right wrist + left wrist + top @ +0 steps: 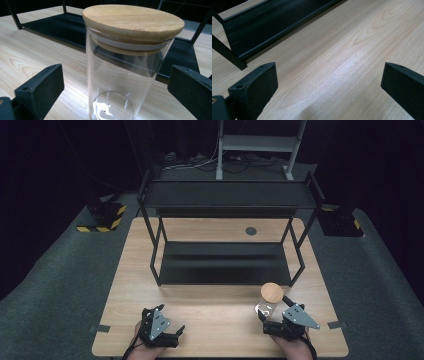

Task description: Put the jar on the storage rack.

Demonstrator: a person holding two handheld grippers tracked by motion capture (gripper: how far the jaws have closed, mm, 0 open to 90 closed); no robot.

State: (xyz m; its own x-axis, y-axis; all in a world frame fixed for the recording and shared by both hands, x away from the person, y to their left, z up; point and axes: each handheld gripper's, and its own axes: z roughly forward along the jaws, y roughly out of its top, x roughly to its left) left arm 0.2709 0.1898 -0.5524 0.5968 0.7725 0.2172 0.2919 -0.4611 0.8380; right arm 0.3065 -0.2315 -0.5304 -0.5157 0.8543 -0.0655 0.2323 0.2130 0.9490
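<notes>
- A tall clear glass jar (pixel 266 304) with a round, flat wooden lid (pixel 272 293) is standing upright on the light wooden table (pixel 215 320), near its front right part, just in front of the lower shelf of a black metal two-tier rack (pixel 225 262).
- The right gripper (pixel 272 320), a black two-jaw tool with a grey three-cornered plate on top, is sitting right behind the jar on the person's side, held by a hand at the table's front edge.
- In the right gripper view, the jar (pixel 122 75) is standing between the two black jaws, which are spread wide on either side with a clear gap to the glass; neither jaw is touching it.
- The wooden lid (pixel 133 21) is resting flat on the jar's mouth, closing it.
- The left gripper (pixel 172 336) is lying low near the table's front left part, well apart from the jar.
- In the left gripper view, its jaws are standing wide apart over bare wood, holding nothing, with the rack's black base (pixel 274 25) ahead.
</notes>
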